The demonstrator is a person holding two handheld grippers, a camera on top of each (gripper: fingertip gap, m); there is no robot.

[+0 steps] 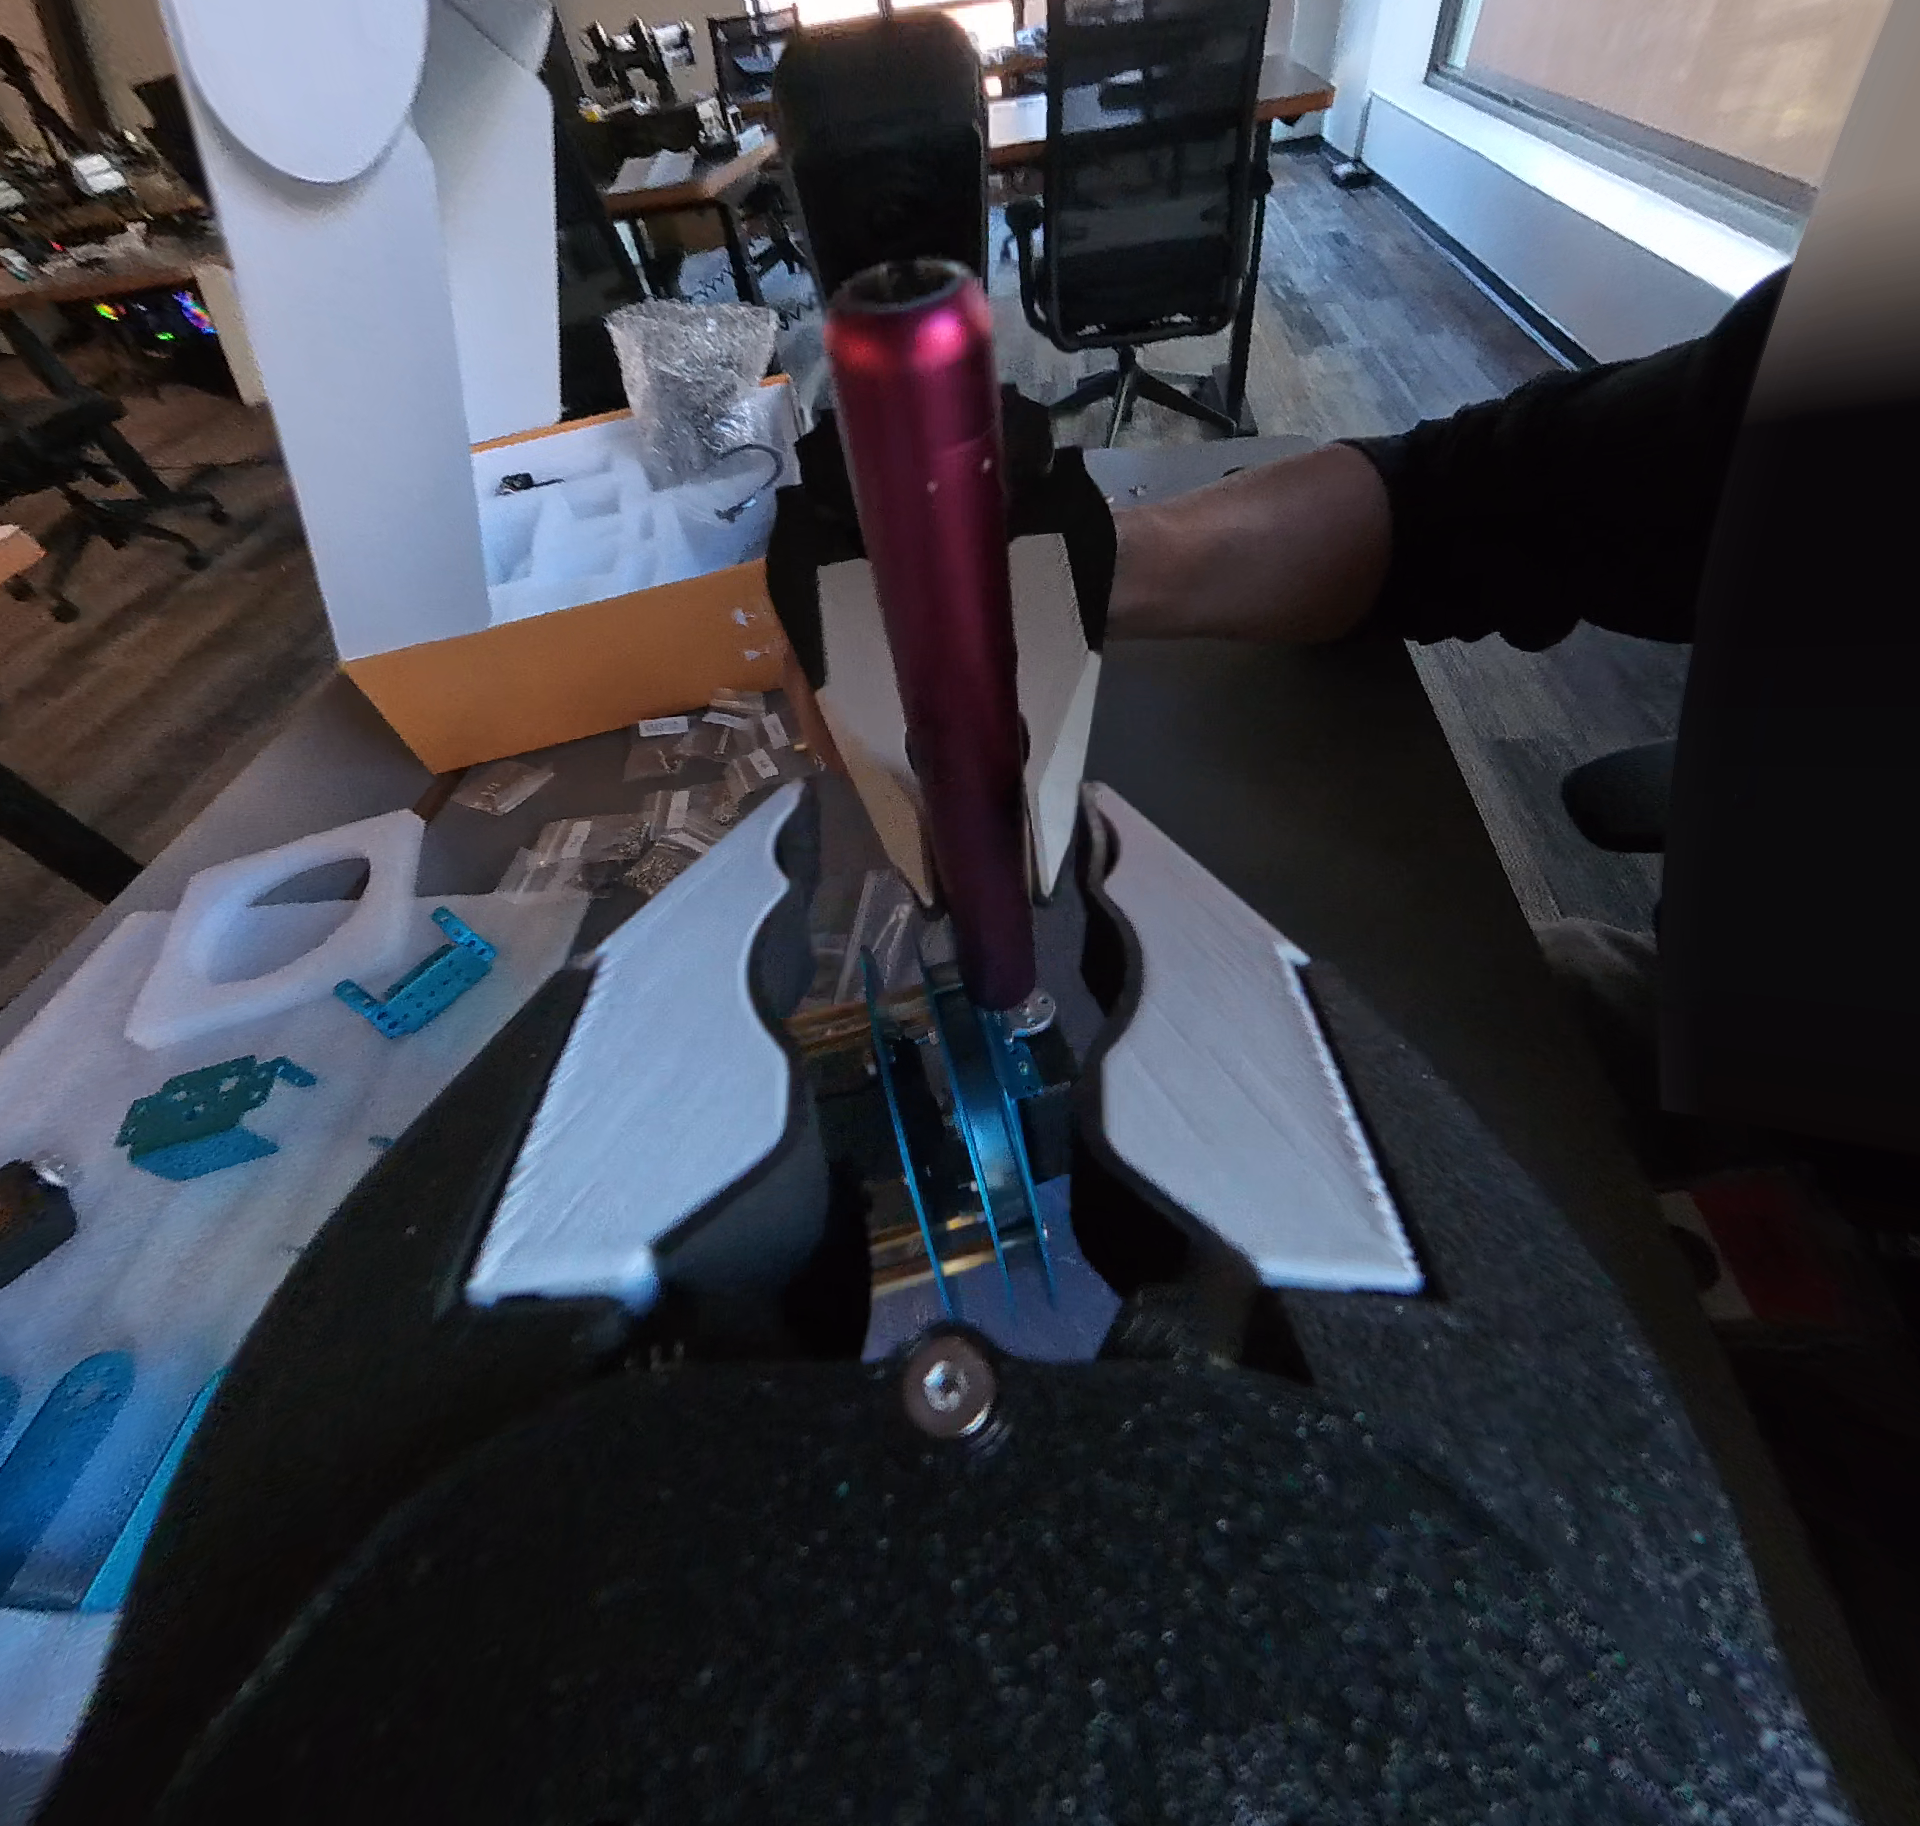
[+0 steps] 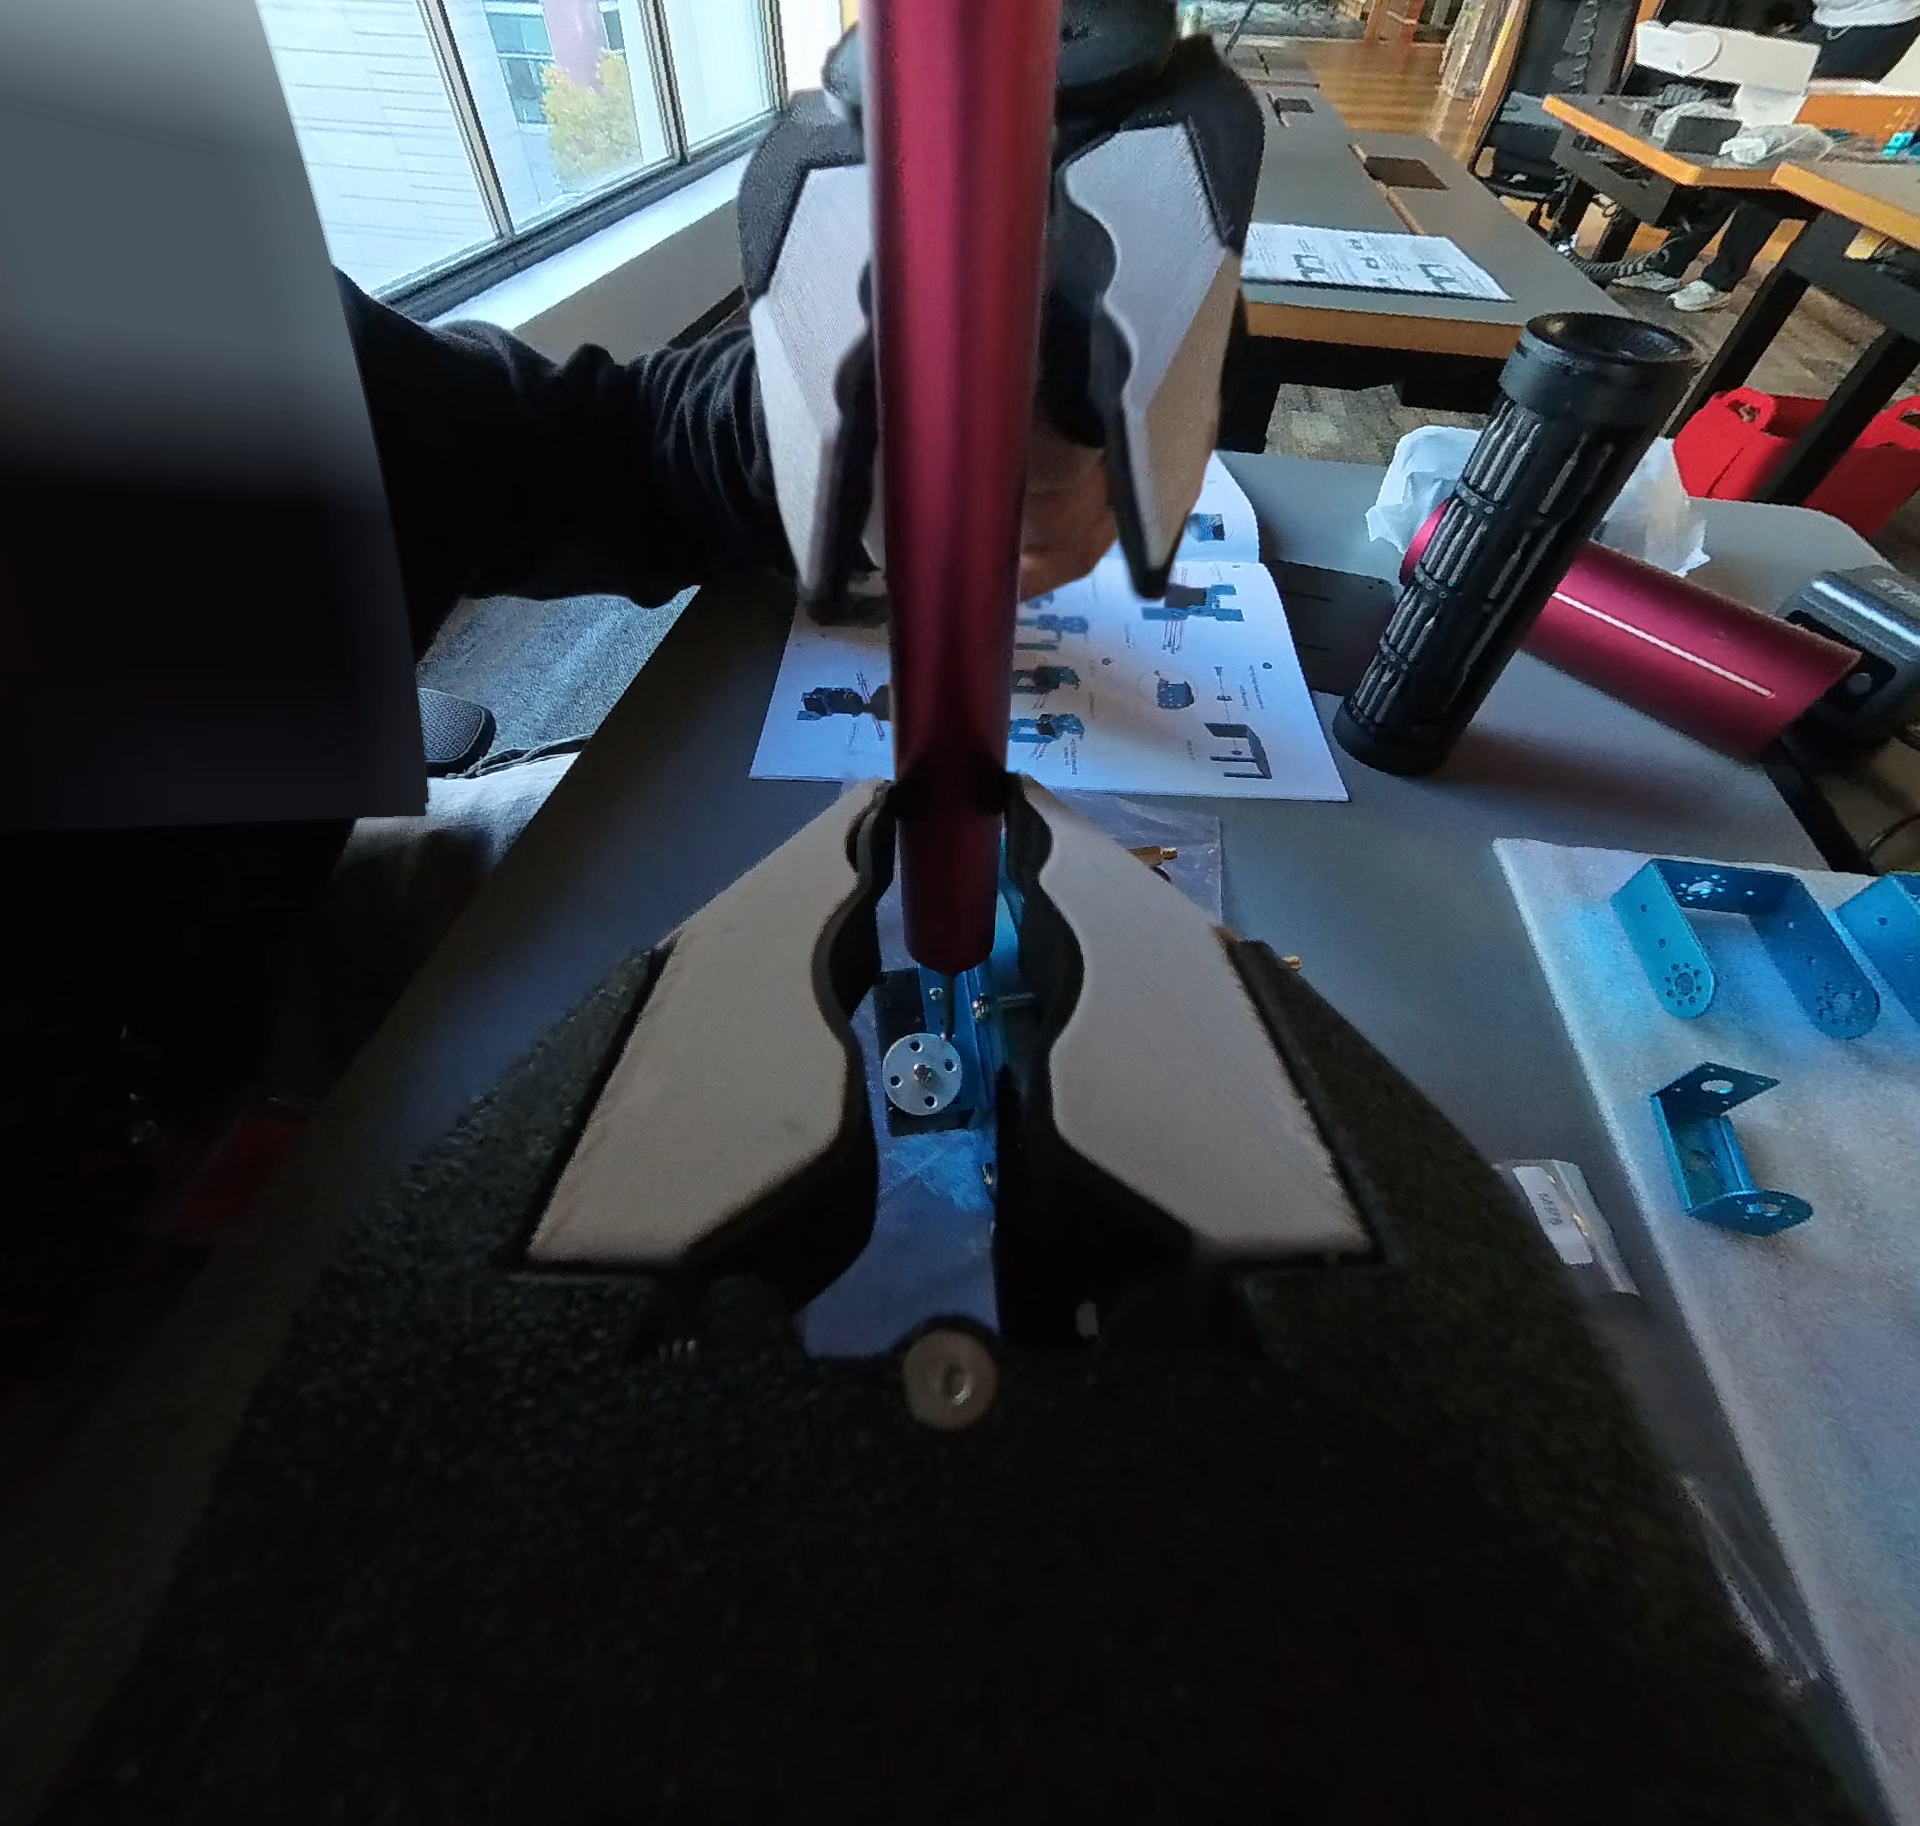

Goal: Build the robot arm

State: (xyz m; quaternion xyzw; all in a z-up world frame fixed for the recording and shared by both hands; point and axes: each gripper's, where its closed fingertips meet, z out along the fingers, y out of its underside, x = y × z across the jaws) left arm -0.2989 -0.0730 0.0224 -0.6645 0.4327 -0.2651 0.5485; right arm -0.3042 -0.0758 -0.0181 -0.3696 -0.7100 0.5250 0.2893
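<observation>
- The right gripper (image 2: 951,800) has its jaws closed on the red screwdriver (image 2: 956,426), low on the barrel. The barrel stands nearly upright.
- The driver bit (image 2: 943,997) points down onto the blue bracket assembly (image 2: 982,1028), just above its silver disc (image 2: 914,1075). The assembly is low between the fingers of both grippers, over the desk (image 2: 1351,893).
- The left gripper (image 1: 945,800) faces the right one, jaws apart. In its own view the assembly appears between its fingers (image 1: 665,1049). Nothing shows clamped at the tips, and contact with the pads cannot be confirmed.
- Judgement: the grip sits far below the top of the barrel, so a small wrist tilt swings the bit off its seat. Hold the barrel in line with the fastener axis.
- Judgement: press down lightly. The bit is thin and the assembly can slide or tip if it is not braced.
- Judgement: the smooth round barrel may slip in the pads under twist, so maintain a firm squeeze.
- On the desk nearby are an instruction sheet (image 2: 1143,716), a black bit holder (image 2: 1496,571), loose blue brackets (image 2: 1745,955) on a foam sheet (image 2: 1818,1361) and small parts bags (image 1: 665,789).
</observation>
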